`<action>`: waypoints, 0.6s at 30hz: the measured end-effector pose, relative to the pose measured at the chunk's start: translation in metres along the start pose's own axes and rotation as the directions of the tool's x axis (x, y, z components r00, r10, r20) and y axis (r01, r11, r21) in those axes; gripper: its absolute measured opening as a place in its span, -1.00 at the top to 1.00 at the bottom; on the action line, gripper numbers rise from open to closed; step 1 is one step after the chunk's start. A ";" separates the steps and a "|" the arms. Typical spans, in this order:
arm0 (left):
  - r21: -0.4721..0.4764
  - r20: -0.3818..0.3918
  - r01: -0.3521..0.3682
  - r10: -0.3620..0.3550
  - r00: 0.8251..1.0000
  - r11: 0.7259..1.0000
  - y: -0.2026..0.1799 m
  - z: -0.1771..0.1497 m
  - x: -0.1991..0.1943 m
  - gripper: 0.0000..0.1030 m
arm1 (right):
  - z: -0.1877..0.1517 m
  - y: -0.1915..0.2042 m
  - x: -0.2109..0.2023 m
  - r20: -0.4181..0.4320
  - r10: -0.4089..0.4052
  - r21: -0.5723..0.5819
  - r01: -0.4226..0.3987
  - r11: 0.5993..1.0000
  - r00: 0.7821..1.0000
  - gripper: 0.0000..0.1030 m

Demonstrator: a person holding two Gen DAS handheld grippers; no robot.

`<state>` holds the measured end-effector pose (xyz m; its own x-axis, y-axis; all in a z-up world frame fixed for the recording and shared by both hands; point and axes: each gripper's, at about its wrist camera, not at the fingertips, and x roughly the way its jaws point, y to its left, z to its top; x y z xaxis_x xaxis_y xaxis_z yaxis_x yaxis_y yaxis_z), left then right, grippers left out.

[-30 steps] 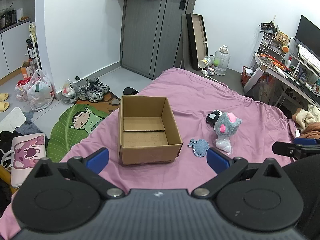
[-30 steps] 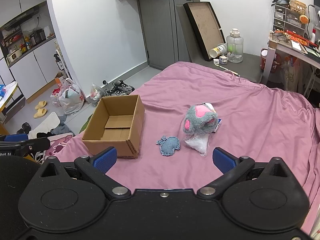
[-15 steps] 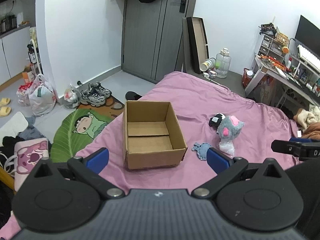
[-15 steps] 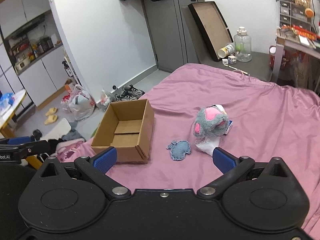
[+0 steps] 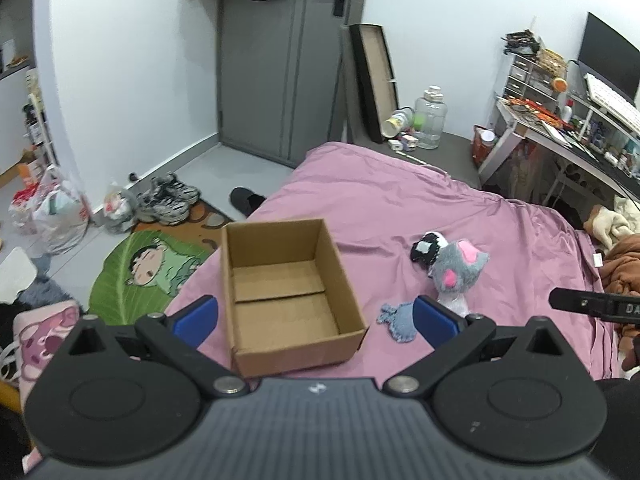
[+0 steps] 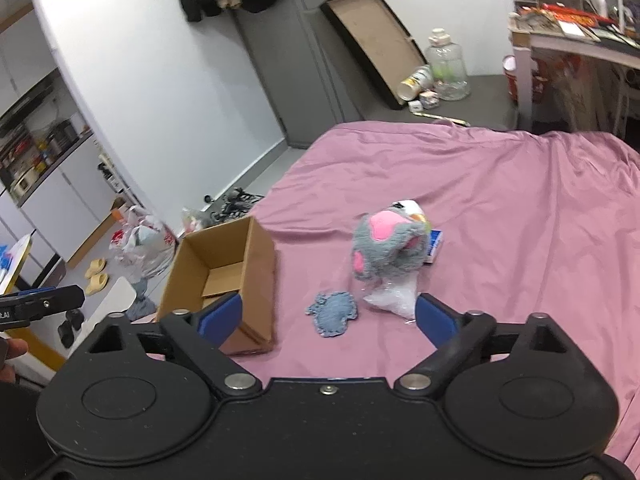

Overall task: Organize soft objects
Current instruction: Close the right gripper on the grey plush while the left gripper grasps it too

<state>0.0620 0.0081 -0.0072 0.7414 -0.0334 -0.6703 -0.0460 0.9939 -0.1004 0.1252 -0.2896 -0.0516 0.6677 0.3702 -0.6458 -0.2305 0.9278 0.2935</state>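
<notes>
An open, empty cardboard box (image 5: 288, 292) (image 6: 224, 268) sits on the pink bed (image 5: 380, 208). Right of it lie a small blue knitted toy (image 5: 394, 320) (image 6: 334, 312), a grey plush with pink patches (image 5: 460, 270) (image 6: 386, 246) on a clear plastic bag (image 6: 390, 300), and a black soft toy (image 5: 426, 246). My left gripper (image 5: 316, 320) is open and empty, just in front of the box. My right gripper (image 6: 328, 314) is open and empty, in front of the blue toy and the plush.
The bed's left edge drops to a floor with a green cartoon mat (image 5: 148, 268), shoes (image 5: 168, 200) and bags (image 5: 52, 212). A cluttered desk (image 5: 560, 128) stands at the right. A water jug (image 6: 446, 66) and a leaning frame (image 6: 372, 40) stand beyond the bed.
Both grippers have moved forward over the bed. The box sits nearer the left gripper; the blue toy and plush sit nearer the right gripper. Both stay open.
</notes>
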 end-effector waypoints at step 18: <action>0.071 0.016 0.115 -0.116 0.993 0.991 -0.037 0.027 0.084 -0.65 | 0.022 -0.051 0.063 -0.076 -0.103 0.057 0.107 0.993 0.992 -0.28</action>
<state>0.1447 -0.0287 -0.0399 0.7520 -0.1472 -0.6425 0.0874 0.9884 -0.1242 0.1950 -0.3145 -0.0916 0.6319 0.2756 -0.7245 -0.1172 0.9579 0.2621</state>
